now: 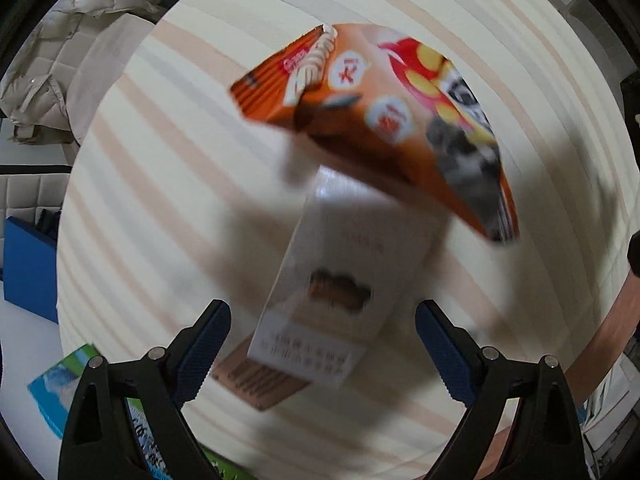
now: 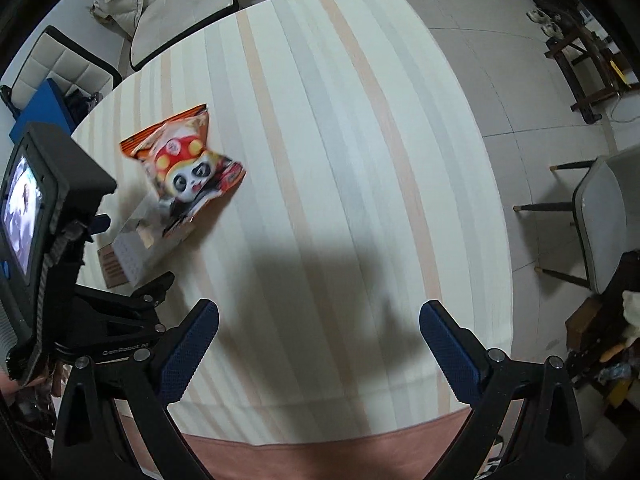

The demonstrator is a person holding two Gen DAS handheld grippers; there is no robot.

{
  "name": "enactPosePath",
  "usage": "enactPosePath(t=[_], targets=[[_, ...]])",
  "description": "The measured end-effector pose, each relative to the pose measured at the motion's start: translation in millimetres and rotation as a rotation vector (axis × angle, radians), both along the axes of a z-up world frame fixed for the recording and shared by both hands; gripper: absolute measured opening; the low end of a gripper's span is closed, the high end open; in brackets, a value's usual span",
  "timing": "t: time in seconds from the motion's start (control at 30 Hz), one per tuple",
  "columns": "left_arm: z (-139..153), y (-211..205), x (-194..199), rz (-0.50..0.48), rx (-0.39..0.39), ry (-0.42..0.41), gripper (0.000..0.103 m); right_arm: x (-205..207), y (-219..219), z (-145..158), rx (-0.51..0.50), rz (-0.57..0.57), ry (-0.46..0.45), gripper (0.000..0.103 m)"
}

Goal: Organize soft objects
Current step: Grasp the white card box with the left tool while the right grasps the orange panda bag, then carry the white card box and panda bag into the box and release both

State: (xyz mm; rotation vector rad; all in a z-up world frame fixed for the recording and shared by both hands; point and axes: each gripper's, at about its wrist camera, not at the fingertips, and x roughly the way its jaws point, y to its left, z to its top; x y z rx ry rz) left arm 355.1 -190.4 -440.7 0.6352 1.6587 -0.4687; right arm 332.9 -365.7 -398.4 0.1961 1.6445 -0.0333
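Lying mid-frame atop a white box on the striped table, orange snack bag, with left gripper and right gripper spread wide, empty.

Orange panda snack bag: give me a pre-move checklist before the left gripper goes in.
1. Left gripper open, holding nothing: ok.
2. Right gripper open, away from the items: ok.
3. Orange panda snack bag in view: ok.
4. Bag free of other items: not ok; it overlaps the white rectangular carton.
5. Carton lined up between the left fingers: ok.
6. Sharp left wrist view: not ok, blurred.
7. Striped round table has room to sort: ok.
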Motion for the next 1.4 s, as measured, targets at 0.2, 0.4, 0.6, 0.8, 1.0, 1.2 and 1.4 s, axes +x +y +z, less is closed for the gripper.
enactPosePath(t=[0.2, 0.4, 0.6, 0.8, 1.0, 1.2, 1.4], targets=[[4.3, 6.4, 2.7, 0.091, -0.061, 0.03, 0.061, 25.1, -6.3, -8.2, 0.053, 0.005, 0.0, 0.102], [-0.7, 74.8, 1.3, 0.421, -0.053, 0.057, 0.058, 59.3, 7.4, -9.5, 0.094, 0.034, -0.02, 0.1], [-5.1, 126.2, -4.4, 0.675, -0.117, 0.096, 0.058, 99.0, 38.0, -26.0, 0.111, 0.122, -0.004, 0.093], [-10.0, 131.9, -4.9, 0.66, -0.128, 0.112, 0.059, 131.0, 70.3, -46.8, 0.153, 0.179, 0.054, 0.089], [-14.7, 117.5, -10.1, 0.629, -0.121, 0.127, 0.059, 117.6, 90.3, -59.6, 0.154, 0.198, 0.073, 0.079], [-15.7, 109.7, -20.0, 0.59, -0.108, 0.101, 0.059, 105.6, 114.2, -69.6, 0.11, 0.222, 0.076, 0.079], [-16.2, 95.9, -32.1, 0.562, -0.079, 0.063, 0.054, 96.9, 136.2, -71.9, 0.045, 0.24, 0.06, 0.069]])
